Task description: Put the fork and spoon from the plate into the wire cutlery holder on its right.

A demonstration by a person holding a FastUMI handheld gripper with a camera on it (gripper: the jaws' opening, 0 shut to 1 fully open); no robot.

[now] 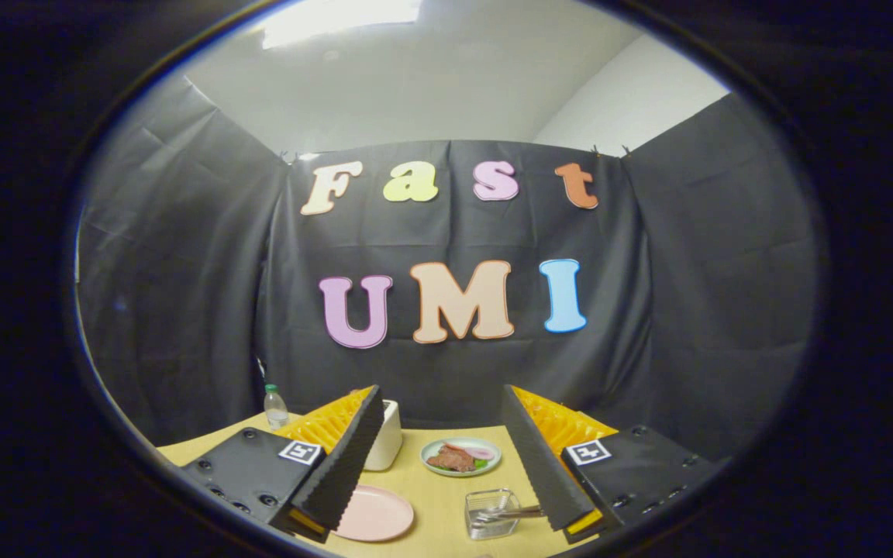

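My gripper (440, 395) is open and held above the wooden table (439, 488), with nothing between its wide-spread fingers. Below them, a pink plate (375, 514) lies by the left finger, which hides its left edge; the part I can see is bare. To the plate's right, by the right finger, stands the wire cutlery holder (489, 513). Metal cutlery (510, 512) rests in it, with the handles reaching toward the right finger, which covers their ends.
Beyond the holder sits a small plate of toy food (460, 456). A white container (389, 434) stands behind the left finger. A small plastic bottle (275, 407) is at the table's far left corner. Black cloth walls close the booth.
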